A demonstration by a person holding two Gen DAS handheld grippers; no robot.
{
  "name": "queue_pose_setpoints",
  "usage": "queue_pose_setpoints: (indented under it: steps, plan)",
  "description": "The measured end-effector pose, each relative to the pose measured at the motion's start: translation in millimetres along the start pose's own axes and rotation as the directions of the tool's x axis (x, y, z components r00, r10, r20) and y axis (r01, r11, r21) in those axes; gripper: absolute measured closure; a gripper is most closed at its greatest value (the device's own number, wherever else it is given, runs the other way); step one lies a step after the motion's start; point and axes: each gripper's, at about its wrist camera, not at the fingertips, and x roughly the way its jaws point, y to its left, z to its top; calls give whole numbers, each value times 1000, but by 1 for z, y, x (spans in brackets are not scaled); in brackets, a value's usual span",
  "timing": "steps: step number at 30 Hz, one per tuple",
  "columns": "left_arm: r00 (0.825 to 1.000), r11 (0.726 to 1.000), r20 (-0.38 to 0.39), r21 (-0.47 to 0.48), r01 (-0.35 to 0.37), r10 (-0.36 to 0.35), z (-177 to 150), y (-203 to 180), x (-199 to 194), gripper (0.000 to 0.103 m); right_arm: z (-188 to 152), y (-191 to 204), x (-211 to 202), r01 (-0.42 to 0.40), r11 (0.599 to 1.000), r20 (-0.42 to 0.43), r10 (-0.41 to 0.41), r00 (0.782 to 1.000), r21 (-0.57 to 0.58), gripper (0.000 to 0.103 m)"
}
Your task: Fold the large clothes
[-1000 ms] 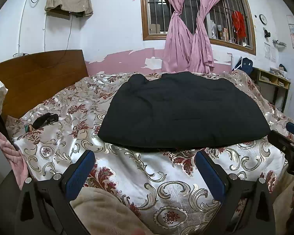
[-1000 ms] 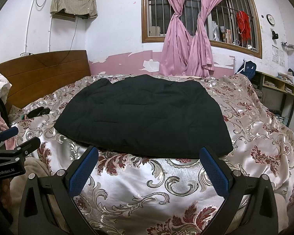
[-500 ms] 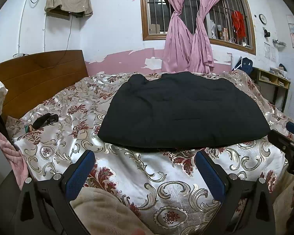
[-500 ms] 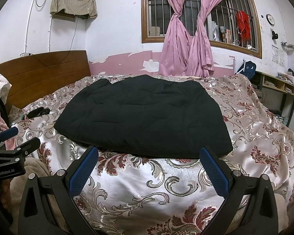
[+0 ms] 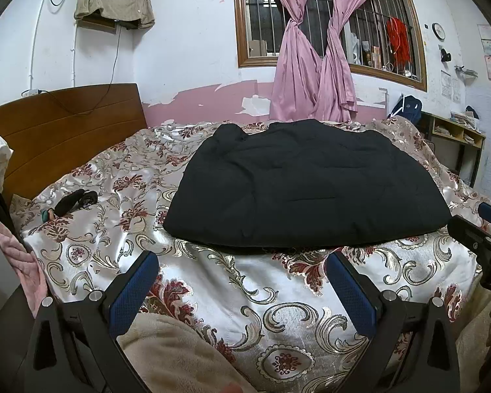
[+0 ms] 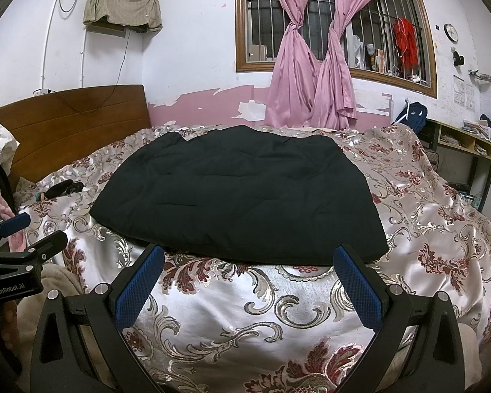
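Note:
A large black padded garment lies folded flat in the middle of the bed; it also shows in the right wrist view. My left gripper is open and empty, held just short of the garment's near edge. My right gripper is open and empty, also just short of that edge. Each gripper shows at the side of the other's view: the right one and the left one.
The bed has a shiny floral cover and a wooden headboard at left. A small dark item lies on the cover left of the garment. Pink curtains hang at the barred window. Shelves stand at right.

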Motion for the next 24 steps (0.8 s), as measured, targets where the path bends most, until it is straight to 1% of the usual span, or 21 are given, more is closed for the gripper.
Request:
queue_pose_setpoints:
  steps: [13,24]
  plan:
    - [1000,1000,0,-4,-8,8,2,3,1,0,0,0,0,0,1000,2,0,1000,1,2]
    - [1000,1000,3,10,-8,8,3,5,2,0,0,1,0,1,1000,2,-1,1000,1,2]
